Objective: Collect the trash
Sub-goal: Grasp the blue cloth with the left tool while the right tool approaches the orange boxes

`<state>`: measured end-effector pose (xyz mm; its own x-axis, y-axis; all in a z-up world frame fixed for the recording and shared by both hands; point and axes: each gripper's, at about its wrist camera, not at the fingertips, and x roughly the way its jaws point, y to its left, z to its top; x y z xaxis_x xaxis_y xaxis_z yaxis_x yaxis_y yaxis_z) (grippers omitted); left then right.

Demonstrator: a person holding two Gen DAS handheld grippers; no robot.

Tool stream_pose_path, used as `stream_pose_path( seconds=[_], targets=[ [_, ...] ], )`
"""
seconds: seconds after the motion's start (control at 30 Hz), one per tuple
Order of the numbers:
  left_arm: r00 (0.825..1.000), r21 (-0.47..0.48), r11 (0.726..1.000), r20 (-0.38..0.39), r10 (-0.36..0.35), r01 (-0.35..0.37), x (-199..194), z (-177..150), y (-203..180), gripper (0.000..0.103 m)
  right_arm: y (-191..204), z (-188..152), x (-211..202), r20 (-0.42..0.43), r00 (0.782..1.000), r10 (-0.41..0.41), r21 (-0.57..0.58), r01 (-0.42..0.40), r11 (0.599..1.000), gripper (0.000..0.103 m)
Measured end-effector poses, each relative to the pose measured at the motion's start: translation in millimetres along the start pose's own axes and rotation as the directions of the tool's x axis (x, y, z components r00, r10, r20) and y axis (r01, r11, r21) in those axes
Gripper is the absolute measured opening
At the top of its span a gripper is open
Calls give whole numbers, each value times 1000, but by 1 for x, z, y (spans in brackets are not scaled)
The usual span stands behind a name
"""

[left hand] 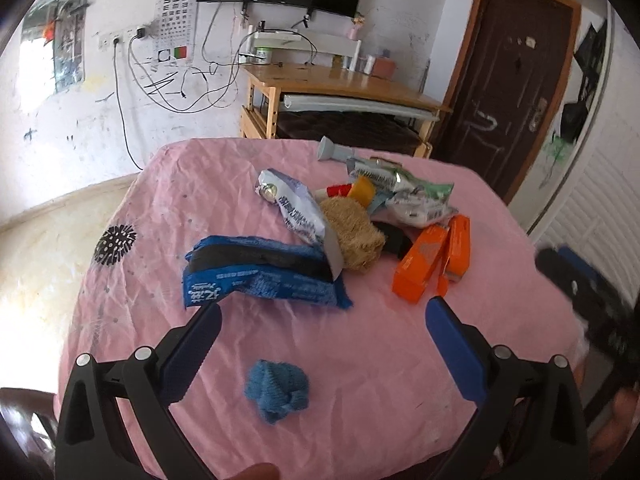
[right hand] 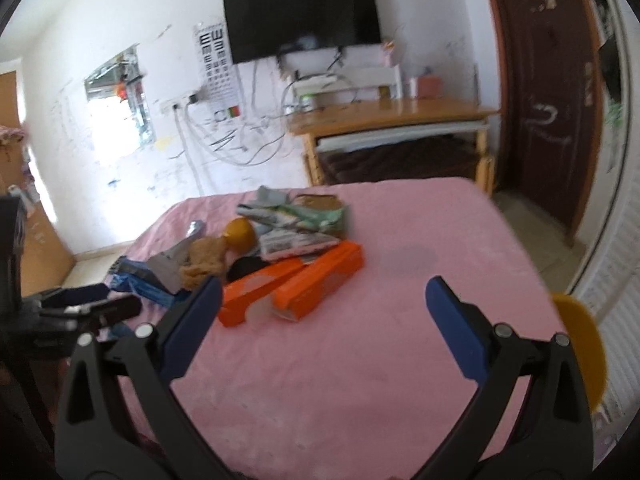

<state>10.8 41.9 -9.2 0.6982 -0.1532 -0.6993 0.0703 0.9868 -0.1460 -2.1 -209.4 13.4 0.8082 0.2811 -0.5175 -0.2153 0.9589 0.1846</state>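
Pink cloth [left hand: 400,360] strewn with wrappers, heaped mid-table.
Both grippers, left [left hand: 323,314] and right [right hand: 323,295], spread wide, empty, poised short of orange box [right hand: 320,284].

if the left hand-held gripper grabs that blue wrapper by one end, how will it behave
The blue wrapper looks like thin crinkled film with torn edges, so it will probably flop and sag rather than stay stiff. It lies flat and seems empty, so likely very light. Its glossy surface may slip between the left hand-held gripper pads.

Pink tablecloth [left hand: 360,340], orange boxes [left hand: 430,258], blue wrapper [left hand: 260,280], blue-padded tongs [left hand: 323,316].
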Motion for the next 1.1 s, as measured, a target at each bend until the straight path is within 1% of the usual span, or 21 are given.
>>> stream_pose_path(
  seconds=[0.07, 0.13, 0.2, 0.23, 0.27, 0.3, 0.4, 0.5, 0.6, 0.67, 0.7, 0.73, 0.77, 0.8, 0.87, 0.9, 0.93, 1.0, 1.1],
  targets=[
    [999, 44, 999, -38, 3, -1, 5, -2, 1, 96, 2, 4, 15, -44, 999, 13, 11, -12, 1000, 97],
    [998, 48, 999, -54, 12, -9, 9, -4, 7, 94, 0, 9, 31, -95, 995, 38, 34, -35, 999, 97],
    [996, 24, 999, -82, 28, -26, 14, -6, 20, 83, -2, 14, 45, -132, 991, 37, 56, -30, 998, 97],
    [995, 17, 999, -91, 33, -32, 15, -7, 24, 80, -1, 15, 47, -138, 990, 35, 60, -27, 998, 97],
    [994, 8, 999, -103, 40, -40, 17, -8, 29, 75, -2, 16, 51, -145, 989, 31, 67, -21, 997, 97],
    [992, 2, 999, -116, 44, -44, 19, -10, 34, 73, -3, 16, 53, -150, 988, 30, 72, -19, 997, 97],
    [991, 9, 999, -125, 50, -49, 19, -15, 41, 72, -8, 16, 59, -163, 986, 26, 99, -9, 995, 97],
    [990, 26, 1000, -140, 2, 2, 17, -19, 42, 72, -16, 17, 62, -182, 983, 16, 122, 6, 993, 97],
    [991, 88, 996, -132, -13, 25, 12, -26, 32, 72, -22, 12, 60, -183, 983, 10, 141, 16, 990, 97],
    [989, 124, 991, -141, -37, 55, 12, -30, 23, 71, -25, 9, 62, -193, 981, 1, 147, 28, 989, 97],
    [989, 136, 989, -142, -37, 57, 13, -32, 20, 64, -27, 8, 61, -198, 980, -1, 146, 30, 989, 97],
    [989, 148, 988, -142, -29, 50, 15, -33, 17, 61, -28, 6, 62, -203, 979, -3, 146, 34, 989, 97],
    [992, 163, 986, -123, -5, 25, 16, -34, 15, 53, -29, 5, 64, -205, 979, -6, 144, 36, 989, 97],
    [994, 173, 985, -108, 14, 5, 17, -35, 13, 42, -28, 4, 65, -208, 978, -13, 136, 42, 990, 97],
    [995, 164, 986, -98, 23, -7, 16, -33, 16, 30, -20, 2, 69, -212, 977, -34, 101, 57, 993, 96],
    [995, 154, 988, -96, 19, -4, 17, -32, 17, 27, -17, 1, 70, -216, 976, -41, 87, 61, 994, 92],
    [995, 133, 991, -97, 7, 6, 17, -31, 20, 27, -14, 0, 72, -220, 974, -46, 70, 63, 996, 88],
    [995, 119, 993, -97, 2, 9, 17, -29, 23, 27, -3, -2, 76, -230, 972, -57, 29, 65, 997, 82],
    [996, 127, 992, -91, 1, 10, 18, -30, 23, 27, 6, -2, 81, -234, 970, -67, -11, 66, 998, 80]
  ],
)
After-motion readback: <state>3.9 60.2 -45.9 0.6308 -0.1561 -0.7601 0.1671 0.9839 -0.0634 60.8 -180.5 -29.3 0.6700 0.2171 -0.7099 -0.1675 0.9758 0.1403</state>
